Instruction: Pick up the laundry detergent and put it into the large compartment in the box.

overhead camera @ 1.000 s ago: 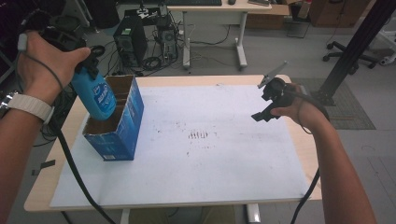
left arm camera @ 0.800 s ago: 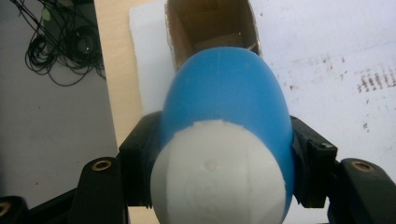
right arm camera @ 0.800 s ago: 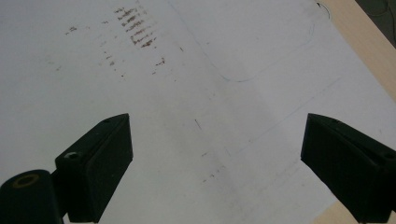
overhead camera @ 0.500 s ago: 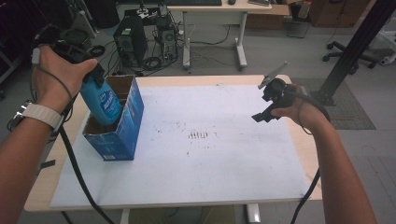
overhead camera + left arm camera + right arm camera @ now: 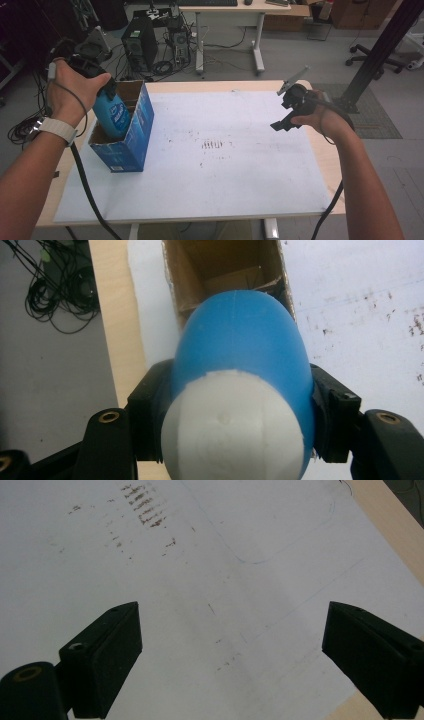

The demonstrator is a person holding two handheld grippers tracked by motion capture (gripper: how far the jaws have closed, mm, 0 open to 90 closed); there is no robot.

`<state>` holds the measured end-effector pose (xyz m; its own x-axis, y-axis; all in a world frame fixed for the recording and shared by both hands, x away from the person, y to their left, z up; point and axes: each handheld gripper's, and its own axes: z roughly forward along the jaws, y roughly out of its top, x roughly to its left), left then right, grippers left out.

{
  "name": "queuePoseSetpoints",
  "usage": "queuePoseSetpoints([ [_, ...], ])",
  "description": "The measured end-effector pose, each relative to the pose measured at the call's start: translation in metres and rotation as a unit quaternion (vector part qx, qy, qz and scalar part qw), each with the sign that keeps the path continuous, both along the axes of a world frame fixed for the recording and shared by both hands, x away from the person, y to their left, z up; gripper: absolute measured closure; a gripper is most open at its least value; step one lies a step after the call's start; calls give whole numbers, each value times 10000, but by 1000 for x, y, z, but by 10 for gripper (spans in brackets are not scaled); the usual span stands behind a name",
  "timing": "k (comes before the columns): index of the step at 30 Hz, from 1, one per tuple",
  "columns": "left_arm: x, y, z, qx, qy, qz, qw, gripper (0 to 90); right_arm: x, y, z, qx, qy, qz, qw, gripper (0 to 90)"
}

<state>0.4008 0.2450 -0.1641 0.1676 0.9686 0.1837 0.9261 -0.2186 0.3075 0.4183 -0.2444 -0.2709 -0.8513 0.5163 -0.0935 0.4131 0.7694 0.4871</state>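
High view shows the left tongs (image 5: 102, 90) clamped on a blue bottle (image 5: 113, 115), its lower end already inside the open blue carton (image 5: 131, 145) at the desk's (image 5: 260, 85) left edge; left gripper view looks down past the bottle's white cap end (image 5: 232, 427) into the cardboard well; to do this well, I judge, keep the bottle upright, centre it between the carton walls, lower slowly until it rests on the bottom, only then release; right tongs (image 5: 230, 665) hang open and empty above the white sheet (image 5: 225, 175), well apart.
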Motion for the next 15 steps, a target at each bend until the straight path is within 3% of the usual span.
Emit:
queuePoseSetpoints([
  [15,8,2,-26,29,91,5,10000,379,0,-2,-1,-20,15,-45,10000,92],
])
